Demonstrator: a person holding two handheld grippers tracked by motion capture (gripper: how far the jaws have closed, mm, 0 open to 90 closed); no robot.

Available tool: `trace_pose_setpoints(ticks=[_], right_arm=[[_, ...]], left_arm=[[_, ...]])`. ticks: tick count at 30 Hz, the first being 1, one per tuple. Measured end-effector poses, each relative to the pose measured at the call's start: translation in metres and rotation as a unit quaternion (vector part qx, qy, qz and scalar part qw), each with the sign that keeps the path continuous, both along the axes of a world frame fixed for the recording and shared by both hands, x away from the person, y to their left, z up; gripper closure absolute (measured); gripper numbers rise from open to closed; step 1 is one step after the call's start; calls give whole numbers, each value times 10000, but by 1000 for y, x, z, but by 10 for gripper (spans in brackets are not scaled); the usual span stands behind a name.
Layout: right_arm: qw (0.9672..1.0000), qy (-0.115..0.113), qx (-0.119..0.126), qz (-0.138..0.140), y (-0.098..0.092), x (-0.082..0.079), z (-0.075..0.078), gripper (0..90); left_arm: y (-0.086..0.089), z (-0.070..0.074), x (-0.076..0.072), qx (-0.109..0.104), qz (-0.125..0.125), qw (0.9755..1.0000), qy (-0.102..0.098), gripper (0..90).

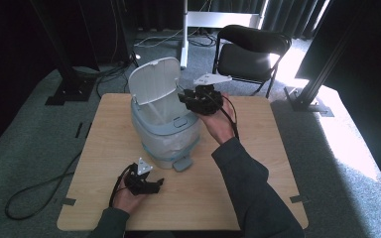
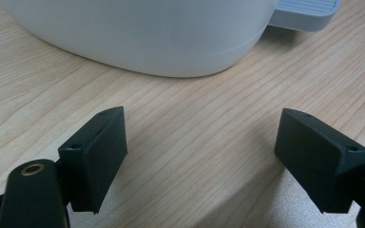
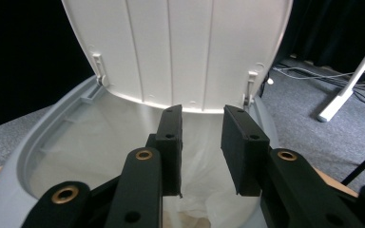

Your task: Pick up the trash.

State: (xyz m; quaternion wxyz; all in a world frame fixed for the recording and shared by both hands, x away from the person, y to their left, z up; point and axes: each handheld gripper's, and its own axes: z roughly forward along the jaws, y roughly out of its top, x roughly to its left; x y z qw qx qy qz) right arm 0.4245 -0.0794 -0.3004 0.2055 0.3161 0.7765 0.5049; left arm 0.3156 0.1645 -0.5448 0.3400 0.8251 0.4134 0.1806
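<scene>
High view first: a small pedal bin (image 1: 163, 130) stands near the middle of the wooden table (image 1: 258, 148), its white lid (image 1: 155, 80) tipped up and back, a pale liner (image 3: 123, 142) inside. At the bin's far right rim the right gripper (image 1: 186, 96) hovers over the opening; from its own camera the jaws stand a little apart with nothing between them, aimed at the lid's ribbed underside. Down by the near edge, the left gripper (image 1: 158, 183) rests low over the tabletop just beside the bin's base and foot pedal (image 1: 182, 162), jaws spread wide and empty.
</scene>
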Motion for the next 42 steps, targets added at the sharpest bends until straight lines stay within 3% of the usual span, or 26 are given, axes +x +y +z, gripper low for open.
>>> trace_pose_setpoints(ticks=[20, 32, 42], right_arm=[[9997, -11, 81, -239, -27, 0, -3, 690], [9986, -17, 107, -526, -50, 5, -7, 689], [9979, 77, 100, -631, -62, 7, -18, 687]], left_arm=[[0, 0, 0, -9, 3, 10000, -5, 180], [0, 0, 0, -11, 0, 10000, -3, 180], [0, 0, 0, -10, -4, 10000, -2, 180]])
